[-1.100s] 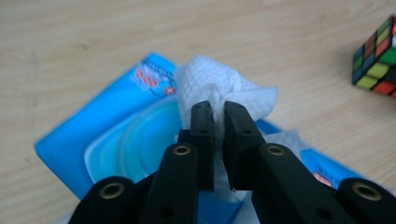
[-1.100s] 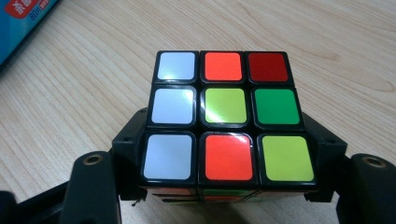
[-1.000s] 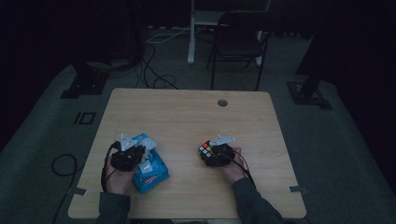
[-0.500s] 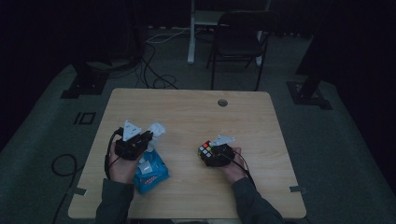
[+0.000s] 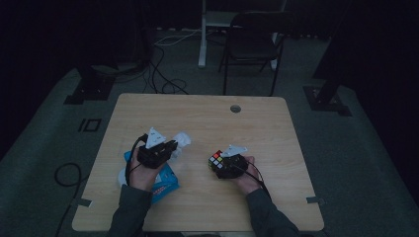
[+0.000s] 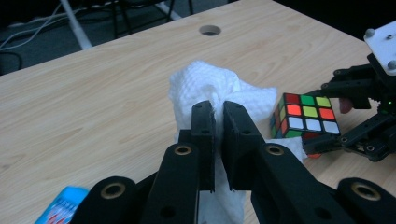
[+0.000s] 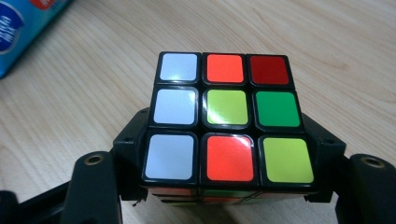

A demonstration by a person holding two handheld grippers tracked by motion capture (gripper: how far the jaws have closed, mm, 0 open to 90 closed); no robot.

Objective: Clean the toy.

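Observation:
My left gripper (image 6: 218,114) is shut on a crumpled white tissue (image 6: 219,88), which it holds up off the table; from above the left gripper (image 5: 170,146) sits at the table's left with the tissue (image 5: 181,140) at its tip. My right gripper (image 5: 217,164) is shut on a scrambled puzzle cube (image 5: 216,160), low over the table at centre right. Up close the puzzle cube (image 7: 226,119) sits between the black jaws of the right gripper (image 7: 229,158), its top face white, orange, red, green and yellow.
A blue tissue pack (image 5: 160,181) lies under my left wrist on the wooden table (image 5: 207,118); a corner of the pack (image 7: 18,23) shows in the right gripper view. A cable hole (image 5: 235,108) is at the far side. A chair (image 5: 252,44) stands beyond the table.
My left gripper has lifted away from the blue pack toward the table's middle, drawing the white tissue out with it. The right gripper and cube have stayed put.

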